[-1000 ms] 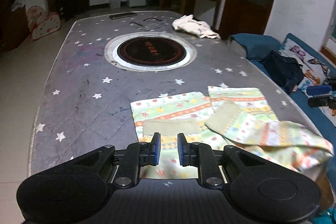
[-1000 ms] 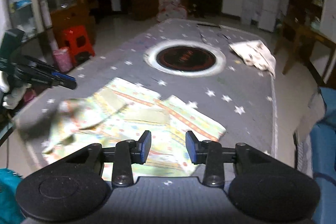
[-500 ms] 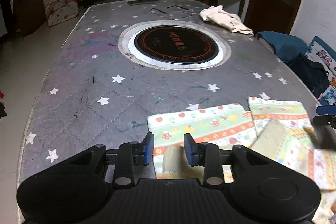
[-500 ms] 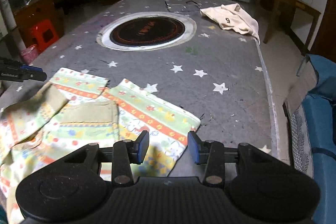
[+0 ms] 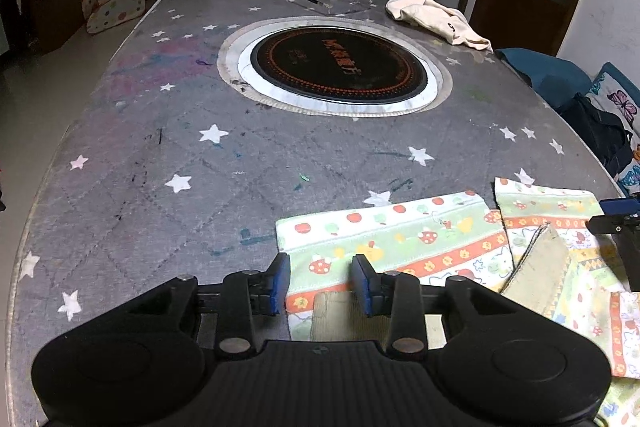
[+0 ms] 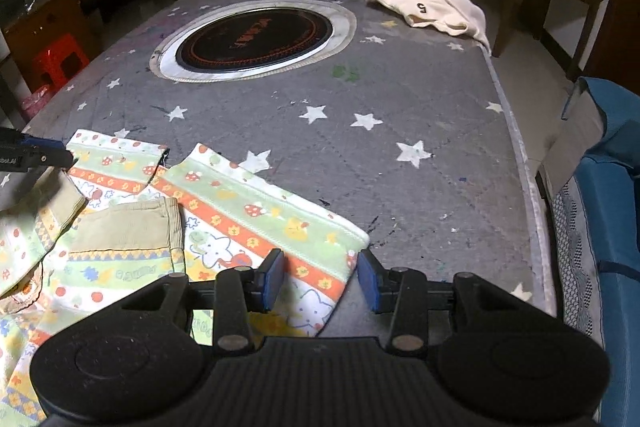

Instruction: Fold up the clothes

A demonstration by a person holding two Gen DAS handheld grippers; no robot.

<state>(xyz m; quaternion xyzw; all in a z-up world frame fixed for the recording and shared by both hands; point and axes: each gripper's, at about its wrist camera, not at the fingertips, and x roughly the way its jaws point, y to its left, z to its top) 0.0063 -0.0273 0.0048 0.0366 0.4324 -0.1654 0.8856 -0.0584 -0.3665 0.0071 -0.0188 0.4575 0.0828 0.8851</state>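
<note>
A pair of green, white and orange patterned trousers (image 5: 404,239) lies flat on the grey star-print table cover (image 5: 200,187), legs pointing away and the tan waistband (image 6: 128,227) turned over. My left gripper (image 5: 320,283) hovers open over the outer corner of the left leg's hem, cloth below the blue pads but not pinched. Over the corner of the right leg's hem (image 6: 348,243) my right gripper (image 6: 320,281) stands open too. Each gripper shows at the other view's edge: the right gripper (image 5: 616,223), the left gripper (image 6: 32,155).
A round black hob in a silver ring (image 5: 340,67) is set into the table's middle. A cream garment (image 6: 436,3) lies at the far right corner. A blue sofa (image 6: 612,187) runs along the table's right edge, and a red stool (image 6: 60,63) stands on the left.
Both grippers have sunk toward the table and come in over the trouser legs' ends. The left jaws have widened. The loose flap at the side has dropped onto the cloth.
</note>
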